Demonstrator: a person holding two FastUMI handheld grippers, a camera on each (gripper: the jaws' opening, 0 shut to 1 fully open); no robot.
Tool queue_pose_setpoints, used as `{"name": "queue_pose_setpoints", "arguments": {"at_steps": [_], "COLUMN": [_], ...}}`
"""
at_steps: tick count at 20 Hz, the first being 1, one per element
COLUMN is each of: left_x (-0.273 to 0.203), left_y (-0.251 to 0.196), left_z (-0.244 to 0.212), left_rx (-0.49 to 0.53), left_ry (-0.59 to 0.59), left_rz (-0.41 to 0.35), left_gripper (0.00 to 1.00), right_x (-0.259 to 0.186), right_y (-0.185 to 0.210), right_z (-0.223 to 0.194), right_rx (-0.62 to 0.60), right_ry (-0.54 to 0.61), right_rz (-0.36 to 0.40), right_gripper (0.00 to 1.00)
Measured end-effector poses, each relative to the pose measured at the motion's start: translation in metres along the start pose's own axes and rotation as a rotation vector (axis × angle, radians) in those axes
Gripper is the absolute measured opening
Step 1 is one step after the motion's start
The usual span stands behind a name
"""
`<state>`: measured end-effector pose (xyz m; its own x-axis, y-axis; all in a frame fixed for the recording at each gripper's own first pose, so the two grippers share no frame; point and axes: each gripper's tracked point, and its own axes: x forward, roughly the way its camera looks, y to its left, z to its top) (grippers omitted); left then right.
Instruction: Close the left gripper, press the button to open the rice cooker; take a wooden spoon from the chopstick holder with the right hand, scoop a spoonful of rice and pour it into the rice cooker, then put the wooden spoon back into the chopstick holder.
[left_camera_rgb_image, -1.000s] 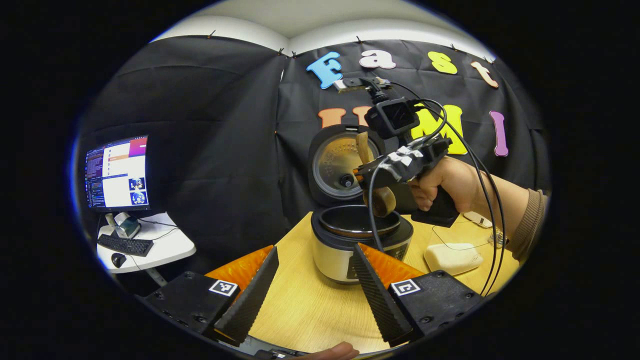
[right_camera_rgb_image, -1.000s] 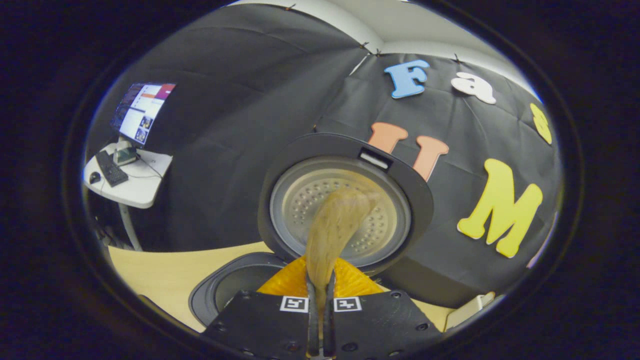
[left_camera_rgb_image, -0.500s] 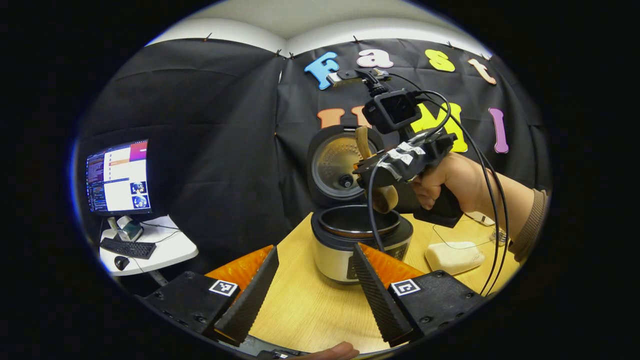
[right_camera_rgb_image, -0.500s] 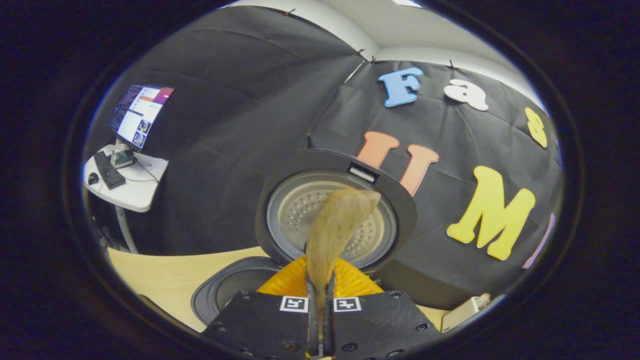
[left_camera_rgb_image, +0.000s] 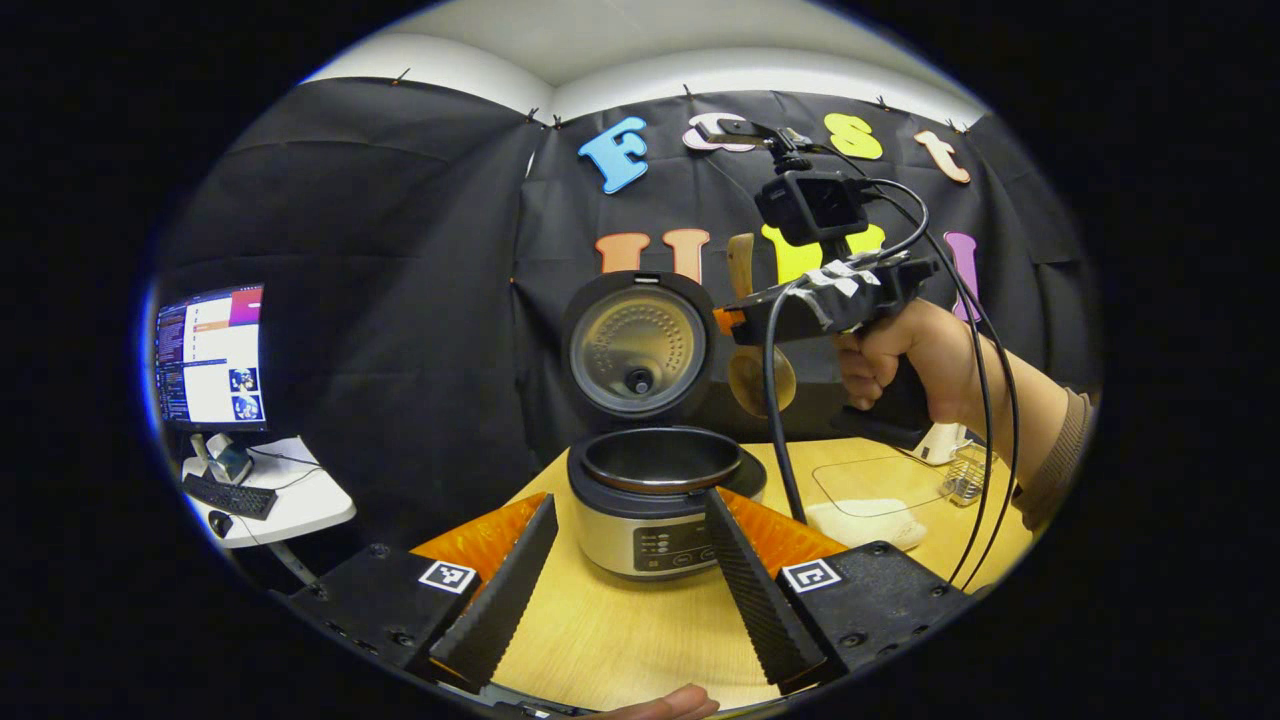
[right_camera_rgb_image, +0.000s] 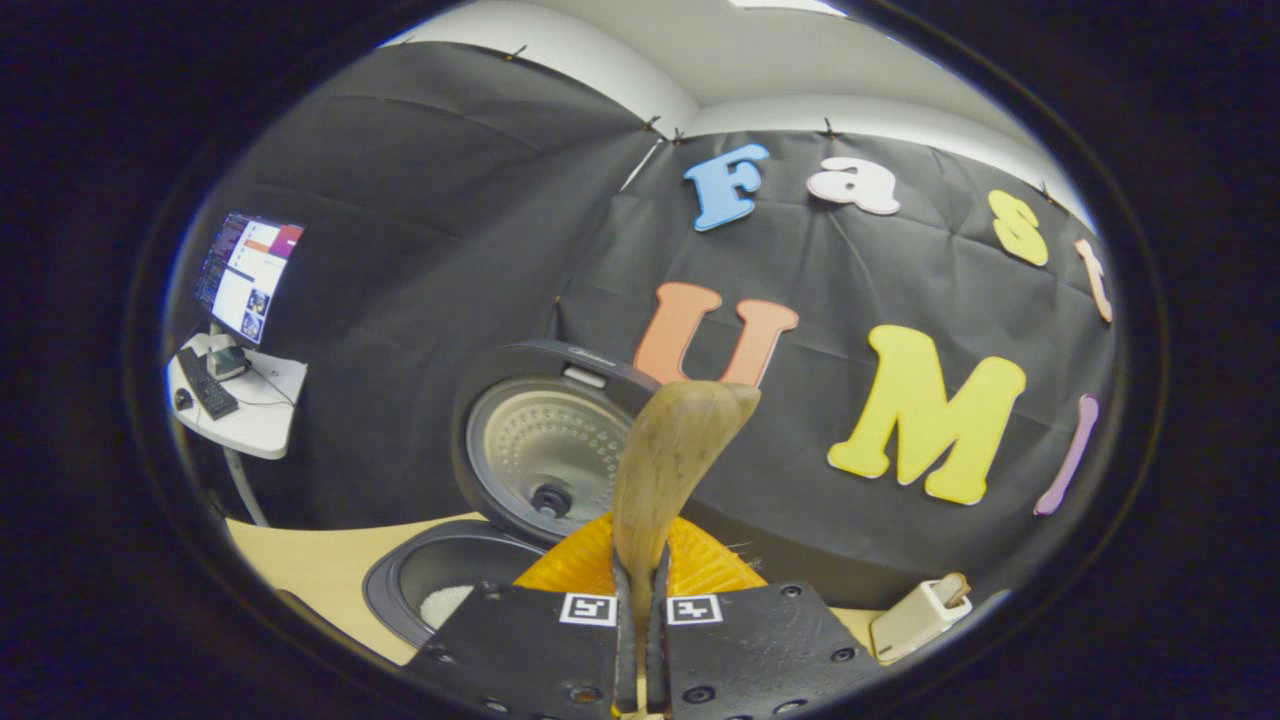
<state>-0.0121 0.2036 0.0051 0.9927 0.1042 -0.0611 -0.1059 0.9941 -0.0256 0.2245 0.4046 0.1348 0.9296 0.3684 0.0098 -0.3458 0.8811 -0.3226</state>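
The right gripper (left_camera_rgb_image: 735, 322), clamped on the upright wooden spoon (right_camera_rgb_image: 668, 470), hangs between the open rice cooker (left_camera_rgb_image: 655, 490) and the chopstick holder (left_camera_rgb_image: 962, 478), which sits farther right.

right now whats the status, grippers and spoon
Left gripper open, idle. Right gripper shut on wooden spoon, beside open rice cooker. Rice in pot. Nothing in the way.

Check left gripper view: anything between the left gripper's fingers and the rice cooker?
Nothing: in the left gripper view, just bare table lies between the open left gripper and the rice cooker.
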Motion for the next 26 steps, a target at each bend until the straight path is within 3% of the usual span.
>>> {"name": "queue_pose_setpoints", "arguments": {"at_steps": [6, 12, 16, 20, 22, 26], "left_x": [0.005, 0.019, 0.026, 0.023, 0.023, 0.024], "left_y": [-0.023, -0.014, -0.003, -0.006, -0.011, -0.011], "left_z": [0.007, -0.009, -0.019, -0.007, -0.003, -0.005], "left_rx": [0.023, 0.067, 0.028, -0.019, -0.051, -0.050], "left_ry": [-0.036, 0.007, 0.042, 0.004, -0.014, -0.006], "left_rz": [-0.035, 0.012, 0.044, 0.048, 0.030, 0.030], "left_gripper": [0.95, 0.96, 0.96, 0.96, 1.00, 0.96], "right_x": [-0.041, -0.085, -0.106, -0.119, -0.123, -0.124], "right_y": [-0.104, -0.214, -0.282, -0.343, -0.361, -0.386], "right_z": [-0.015, -0.058, -0.108, -0.160, -0.190, -0.242], "right_rx": [0.015, 0.038, 0.089, 0.107, 0.130, 0.240], "right_ry": [-0.004, 0.051, 0.124, 0.196, 0.247, 0.311], "right_rz": [-0.140, -0.296, -0.387, -0.479, -0.505, -0.521], "right_gripper": [0.04, 0.04, 0.04, 0.05, 0.04, 0.05]}}
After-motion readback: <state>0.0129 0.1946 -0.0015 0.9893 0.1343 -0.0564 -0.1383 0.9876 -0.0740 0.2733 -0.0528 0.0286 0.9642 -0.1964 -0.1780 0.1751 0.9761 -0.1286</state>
